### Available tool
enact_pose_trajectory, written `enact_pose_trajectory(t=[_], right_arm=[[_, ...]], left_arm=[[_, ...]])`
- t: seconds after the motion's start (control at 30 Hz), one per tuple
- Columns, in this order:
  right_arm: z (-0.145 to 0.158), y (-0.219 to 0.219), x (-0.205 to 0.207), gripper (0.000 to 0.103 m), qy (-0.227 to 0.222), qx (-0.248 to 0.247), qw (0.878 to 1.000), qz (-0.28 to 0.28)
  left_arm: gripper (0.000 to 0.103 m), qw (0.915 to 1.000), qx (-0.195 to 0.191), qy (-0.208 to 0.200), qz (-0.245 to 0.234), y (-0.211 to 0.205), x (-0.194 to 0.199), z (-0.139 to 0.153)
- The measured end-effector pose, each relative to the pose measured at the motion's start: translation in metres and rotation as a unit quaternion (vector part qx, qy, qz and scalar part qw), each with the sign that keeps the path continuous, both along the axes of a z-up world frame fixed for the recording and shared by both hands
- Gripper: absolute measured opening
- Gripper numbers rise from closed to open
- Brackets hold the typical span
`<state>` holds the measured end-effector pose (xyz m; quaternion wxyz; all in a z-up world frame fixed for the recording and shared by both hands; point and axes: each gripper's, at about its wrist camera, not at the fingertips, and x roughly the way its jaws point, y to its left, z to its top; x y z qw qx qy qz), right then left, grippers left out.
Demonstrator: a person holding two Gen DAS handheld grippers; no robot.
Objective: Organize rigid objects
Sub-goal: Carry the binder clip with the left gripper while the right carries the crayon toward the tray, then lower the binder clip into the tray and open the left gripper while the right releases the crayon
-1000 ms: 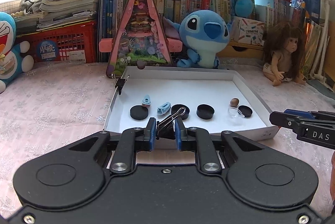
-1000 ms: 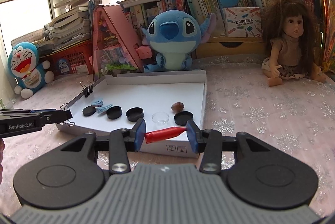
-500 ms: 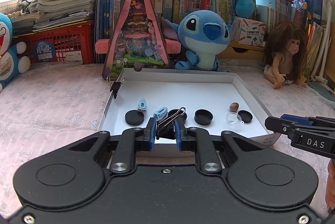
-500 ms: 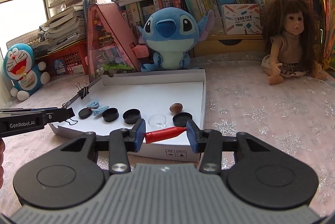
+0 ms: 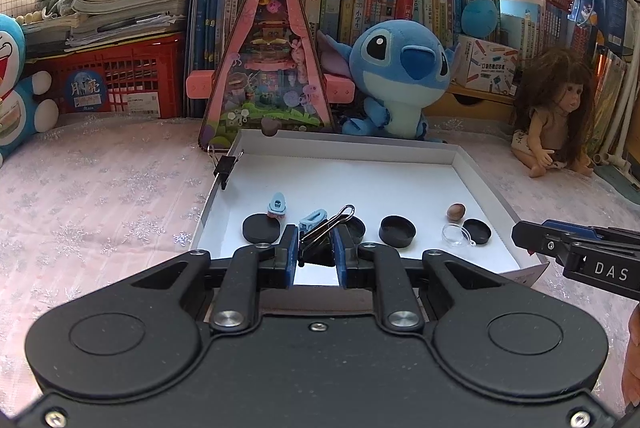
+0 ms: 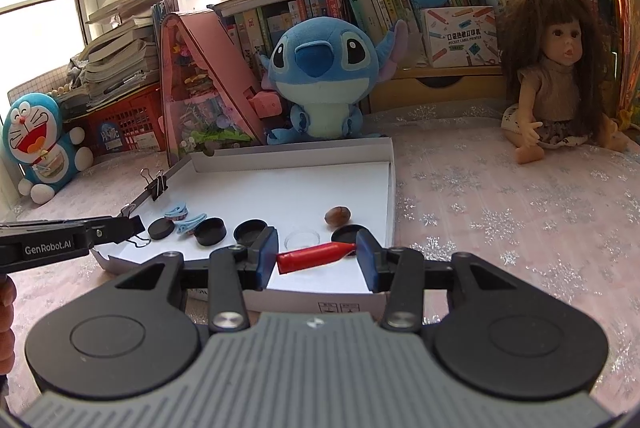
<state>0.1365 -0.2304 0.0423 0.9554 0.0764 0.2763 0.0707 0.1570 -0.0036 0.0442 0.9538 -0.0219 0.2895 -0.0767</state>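
The left gripper [image 5: 316,252] pinches a black binder clip [image 5: 320,248], stiff and springy, by its body. The right gripper [image 6: 317,256] clamps a red crayon [image 6: 316,257] endwise, probably brittle. Beyond lies the white tray [image 6: 288,196] of caps.

Tray [image 5: 460,156] mid-bench, caps [image 5: 397,231] and nut [image 5: 456,212] in a row along its near edge, binder clip [image 5: 225,164] on its left rim.
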Motion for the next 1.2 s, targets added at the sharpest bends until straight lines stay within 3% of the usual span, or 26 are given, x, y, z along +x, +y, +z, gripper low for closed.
enact_pose_trajectory(t=[0.53,0.93,1.2], right_arm=[[0.004,0.01,0.025,0.048,-0.004,0.017,1.0,-0.004],[-0.002,0.015,0.057,0.048,0.002,0.035,0.999,-0.016],[-0.009,0.017,0.084,0.048,0.01,0.051,0.998,-0.027]], left_arm=[[0.017,0.9999,-0.006,-0.005,0.008,0.001,0.022,0.001],[0.017,0.9994,-0.029,-0.002,0.017,0.001,0.059,-0.001],[0.017,0.9998,-0.015,-0.006,0.015,-0.007,0.087,-0.01]])
